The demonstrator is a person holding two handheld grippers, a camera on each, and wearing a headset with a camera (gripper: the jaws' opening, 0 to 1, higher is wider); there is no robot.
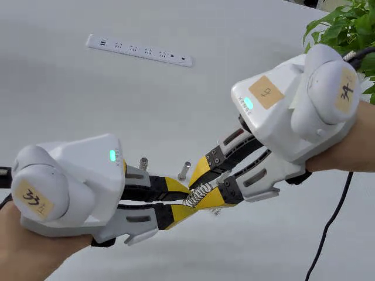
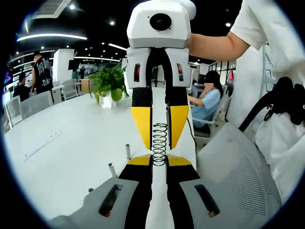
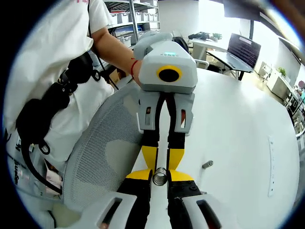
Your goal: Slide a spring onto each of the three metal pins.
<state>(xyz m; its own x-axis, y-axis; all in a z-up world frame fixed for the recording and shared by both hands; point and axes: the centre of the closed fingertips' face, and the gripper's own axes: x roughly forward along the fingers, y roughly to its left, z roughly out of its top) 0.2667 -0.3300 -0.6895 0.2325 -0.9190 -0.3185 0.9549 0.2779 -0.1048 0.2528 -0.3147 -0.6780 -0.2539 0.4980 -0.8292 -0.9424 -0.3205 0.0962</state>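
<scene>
Spring (image 2: 159, 144) pinched at near end by left hand-held gripper (image 2: 159, 160), far end by right hand-held gripper (image 2: 159, 147). Two pins (image 2: 128, 151) upright on surface (image 2: 71, 157), left.

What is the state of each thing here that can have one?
Spring: held by both tongs, on no pin.
Left tongs: shut on one end of it.
Right tongs: shut on the other end.
Pin beside left tongs: standing, bare.
Neighbouring pin: standing, bare.
Power strip: lying flat, nothing plugged in.

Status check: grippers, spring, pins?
Tip to tip: left gripper and right gripper both shut on one spring. Two pins stand bare nearby. No obstruction seen.
</scene>
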